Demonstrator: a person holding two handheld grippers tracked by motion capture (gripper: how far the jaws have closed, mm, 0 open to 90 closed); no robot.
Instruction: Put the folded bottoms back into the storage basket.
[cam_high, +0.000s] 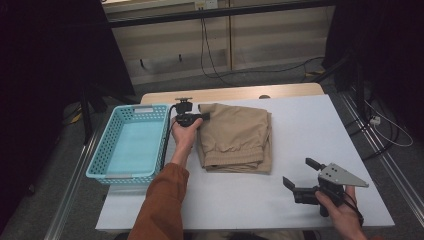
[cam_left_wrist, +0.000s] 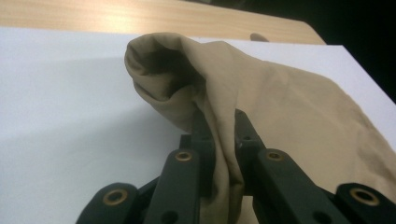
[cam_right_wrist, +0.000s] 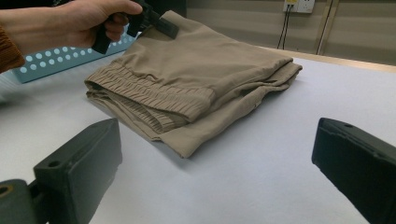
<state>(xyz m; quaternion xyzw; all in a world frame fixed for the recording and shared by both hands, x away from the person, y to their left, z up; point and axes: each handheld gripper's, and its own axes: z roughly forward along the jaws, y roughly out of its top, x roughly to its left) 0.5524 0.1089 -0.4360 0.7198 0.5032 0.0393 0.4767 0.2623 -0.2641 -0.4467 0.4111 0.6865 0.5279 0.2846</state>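
Khaki trousers (cam_high: 235, 137) lie folded on the white table (cam_high: 310, 130), roughly mid-table, elastic waistband toward my near side, far edge close to the wooden strip (cam_high: 235, 93) at the table's back. Their far-left corner is bunched up and lifted off the surface; in the left gripper view I see that fabric (cam_left_wrist: 224, 112) pulled into a loose fold standing above the table.

L gripper (cam_high: 202, 117) sits at that corner, jaws closed tight w/ the cloth pinched between them; in its own view the two black jaws squeeze a ridge of fabric. L hand (cam_high: 184, 134) wraps the gripper body, orange sleeve (cam_high: 162, 200) coming in from the bottom edge. The right gripper view shows the same grip from the near side, L gripper (cam_right_wrist: 159, 23) clamped on the far corner.

R gripper (cam_high: 301, 175) hangs near the table's near-right, well apart from the trousers, jaws spread wide, nothing between them. R hand (cam_high: 337, 207) holds it from below, grey plate on top.

Teal basket (cam_high: 107, 150) w/ perforated walls stands just left of the trousers, next to my L hand.
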